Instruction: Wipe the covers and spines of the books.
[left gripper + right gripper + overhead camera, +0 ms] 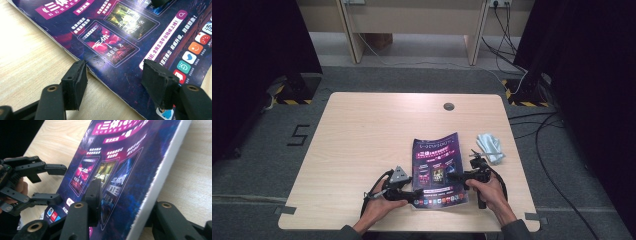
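Observation:
A thick book with a purple printed cover (437, 170) lies near the table's front edge. My right gripper (451, 176) comes in from the book's right side. In the right gripper view (125, 205) one pad rests on the cover (120, 157) and the other jaw sits behind the white page edge, so it is shut on that edge. My left gripper (414, 195) is at the book's lower left corner. In the left gripper view (117, 77) it stands open, one pad against the book's edge on the wood, the other over the cover (130, 37). The left gripper (57, 183) appears across the book, jaws apart.
A pale crumpled cloth (489, 146) lies just right of the book. A round cable hole (448, 106) sits near the far edge of the wooden table (362, 130). Cables run over the floor to the right.

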Available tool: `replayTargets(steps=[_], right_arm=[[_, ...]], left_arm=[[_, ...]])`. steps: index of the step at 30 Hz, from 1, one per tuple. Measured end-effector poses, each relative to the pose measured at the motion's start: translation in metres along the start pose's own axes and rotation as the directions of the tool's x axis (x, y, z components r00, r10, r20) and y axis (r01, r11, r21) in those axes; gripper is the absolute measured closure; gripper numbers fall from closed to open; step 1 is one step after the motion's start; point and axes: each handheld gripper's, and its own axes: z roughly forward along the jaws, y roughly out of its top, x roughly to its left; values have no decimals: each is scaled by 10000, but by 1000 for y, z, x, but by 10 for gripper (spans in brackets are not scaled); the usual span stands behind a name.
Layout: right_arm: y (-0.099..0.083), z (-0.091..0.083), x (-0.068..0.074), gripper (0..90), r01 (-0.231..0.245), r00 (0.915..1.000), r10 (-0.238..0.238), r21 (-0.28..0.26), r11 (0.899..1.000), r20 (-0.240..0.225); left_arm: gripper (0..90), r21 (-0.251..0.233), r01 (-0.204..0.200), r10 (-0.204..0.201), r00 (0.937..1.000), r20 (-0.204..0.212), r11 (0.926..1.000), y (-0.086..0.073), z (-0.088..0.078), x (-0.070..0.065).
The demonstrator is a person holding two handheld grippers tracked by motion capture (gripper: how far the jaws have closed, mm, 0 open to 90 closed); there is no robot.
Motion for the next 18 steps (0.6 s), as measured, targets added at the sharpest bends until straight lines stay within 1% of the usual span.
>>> replayTargets(steps=[1,2,4,6,7,8,9,10,11,12,13,18], right_arm=[[1,-1,-1,610,-9,10000,9,34,10000,-20],[1,-1,-3,612,-189,9998,189,61,9998,-93],[1,0,-4,611,-24,10000,24,114,9999,-1],[2,0,-5,610,-162,9998,163,90,9998,-137],[3,1,-7,602,-172,9998,173,104,9998,-133],[5,1,-8,593,-176,9998,176,44,9998,94],[6,0,-9,597,-200,9997,200,19,9998,169],[8,-1,-11,605,-188,9998,188,3,9998,99],[9,-3,-13,609,-289,9995,289,-7,9996,-88],[10,-3,-14,629,-271,9995,271,-7,9996,-132],[11,-3,-15,648,-198,9998,198,41,9998,-70],[13,-3,-15,679,24,9999,-23,84,10000,-104]], left_arm=[[368,-14,7,-7,10000,17,10000,0,0,0],[371,-21,12,-12,10000,14,10000,0,0,0],[372,11,1,-1,10000,-14,10000,0,0,0],[378,-5,27,-27,10000,-21,10000,0,0,0],[381,-7,37,-37,10000,-34,10000,0,-1,1],[381,-17,45,-45,10000,-46,10000,0,-1,0],[381,-10,54,-54,10000,-55,10000,0,-1,0],[381,-8,41,-41,10000,-43,10000,0,-1,0],[382,-4,40,-40,10000,-32,10000,0,-1,1],[382,-1,39,-39,10000,-35,10000,0,-1,1],[382,-2,45,-45,10000,-42,10000,0,-1,0],[383,-1,42,-42,10000,-37,10000,0,-1,1]])
